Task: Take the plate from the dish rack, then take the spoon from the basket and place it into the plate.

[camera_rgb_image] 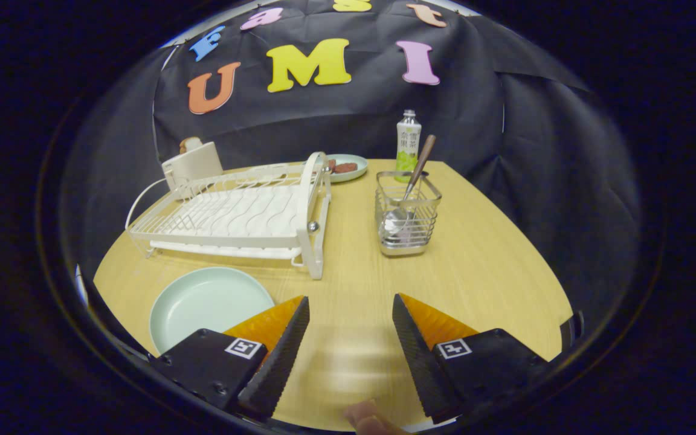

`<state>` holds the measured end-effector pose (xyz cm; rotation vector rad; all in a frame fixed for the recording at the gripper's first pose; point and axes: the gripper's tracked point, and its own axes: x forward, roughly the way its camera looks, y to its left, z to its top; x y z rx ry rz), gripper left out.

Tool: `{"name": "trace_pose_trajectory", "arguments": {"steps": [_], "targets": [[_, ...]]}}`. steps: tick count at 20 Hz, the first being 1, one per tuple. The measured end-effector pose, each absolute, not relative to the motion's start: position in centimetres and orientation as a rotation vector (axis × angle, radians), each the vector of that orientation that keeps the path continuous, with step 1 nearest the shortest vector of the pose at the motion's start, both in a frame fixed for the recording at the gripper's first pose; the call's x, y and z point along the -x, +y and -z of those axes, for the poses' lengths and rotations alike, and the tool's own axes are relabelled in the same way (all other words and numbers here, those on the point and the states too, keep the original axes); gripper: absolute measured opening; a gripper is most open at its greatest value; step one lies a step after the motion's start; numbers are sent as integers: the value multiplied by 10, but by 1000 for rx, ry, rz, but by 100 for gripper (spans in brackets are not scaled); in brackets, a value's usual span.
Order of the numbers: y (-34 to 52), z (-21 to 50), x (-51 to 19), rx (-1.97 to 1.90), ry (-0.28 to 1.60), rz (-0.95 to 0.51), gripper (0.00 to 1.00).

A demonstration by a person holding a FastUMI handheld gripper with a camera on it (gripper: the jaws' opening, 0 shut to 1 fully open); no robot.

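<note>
A pale green plate (pixel 206 304) lies flat on the wooden table (pixel 487 272), just ahead of my left finger and in front of the white dish rack (pixel 236 214). The rack holds no dishes. A spoon (pixel 407 196) with a wooden handle stands bowl-down in the wire basket (pixel 407 220), beyond my right finger. My gripper (pixel 351 300) hangs open over bare table, nothing between its fingers.
A white toaster (pixel 194 164) with bread sits behind the rack. A small plate with brown food (pixel 348 167) and a green bottle (pixel 408 145) stand at the table's far edge. A fingertip (pixel 369 418) shows below the fingers.
</note>
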<state>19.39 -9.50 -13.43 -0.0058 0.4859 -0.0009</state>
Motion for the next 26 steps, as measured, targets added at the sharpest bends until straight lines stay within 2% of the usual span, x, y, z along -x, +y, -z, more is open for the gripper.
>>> {"name": "trace_pose_trajectory", "arguments": {"steps": [2,4,8,14,21,26], "targets": [[-106,118,-206,16,400,-3,90],[-115,103,-219,24,332,-15,98],[-139,66,-256,-6,209,-29,100],[-174,38,-333,12,181,6,100],[-178,40,-387,-74,227,29,100],[-168,38,-403,-107,273,6,91]]}}
